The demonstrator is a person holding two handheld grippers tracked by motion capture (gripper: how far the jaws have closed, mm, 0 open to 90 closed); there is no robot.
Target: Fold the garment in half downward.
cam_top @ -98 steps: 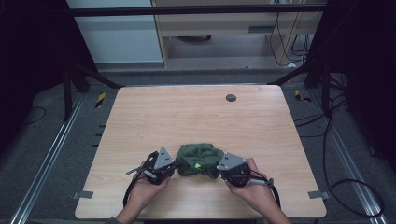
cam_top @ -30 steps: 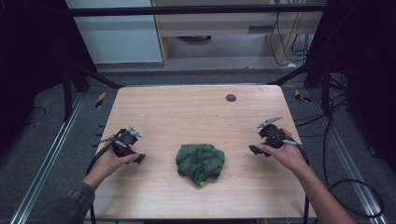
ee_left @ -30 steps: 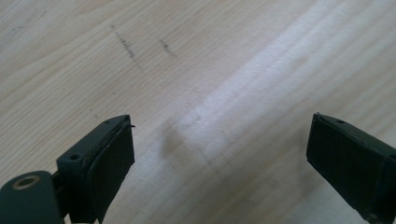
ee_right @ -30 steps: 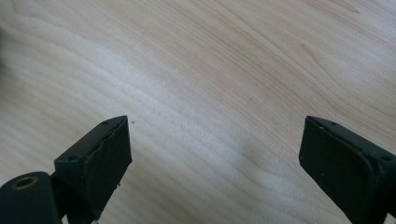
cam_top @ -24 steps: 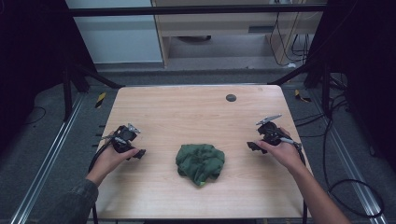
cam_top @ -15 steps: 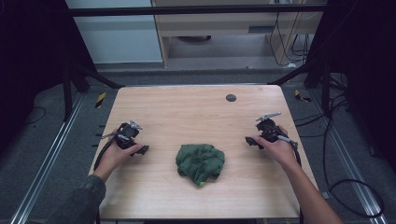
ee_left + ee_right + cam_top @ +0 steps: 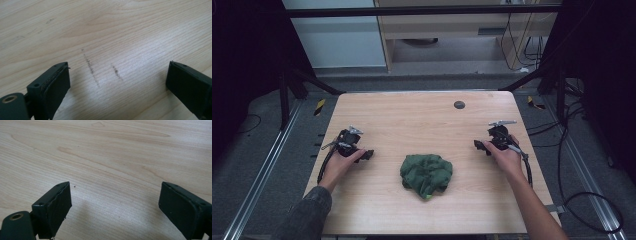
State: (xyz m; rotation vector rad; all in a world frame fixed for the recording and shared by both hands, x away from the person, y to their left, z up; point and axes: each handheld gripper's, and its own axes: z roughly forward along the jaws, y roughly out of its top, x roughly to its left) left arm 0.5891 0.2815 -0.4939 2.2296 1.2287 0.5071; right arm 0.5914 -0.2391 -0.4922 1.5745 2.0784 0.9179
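A crumpled dark green cloth lies in a heap near the middle of the wooden table, toward its front. My left gripper rests low at the table's left side, well apart from the cloth. Its jaws stand wide open over bare wood with a few dark scuff marks. My right gripper sits at the table's right side, also clear of the cloth. Its jaws are spread wide with nothing between them.
A small dark round hole or plug sits near the table's far edge. Black frame posts stand at both sides. A cable trails from the right gripper past the table edge. Bare wood lies between cloth and grippers.
Both grippers let go of the cloth and drew apart to the table's sides, then edged slightly farther from me. The cloth stays heaped where it was left.
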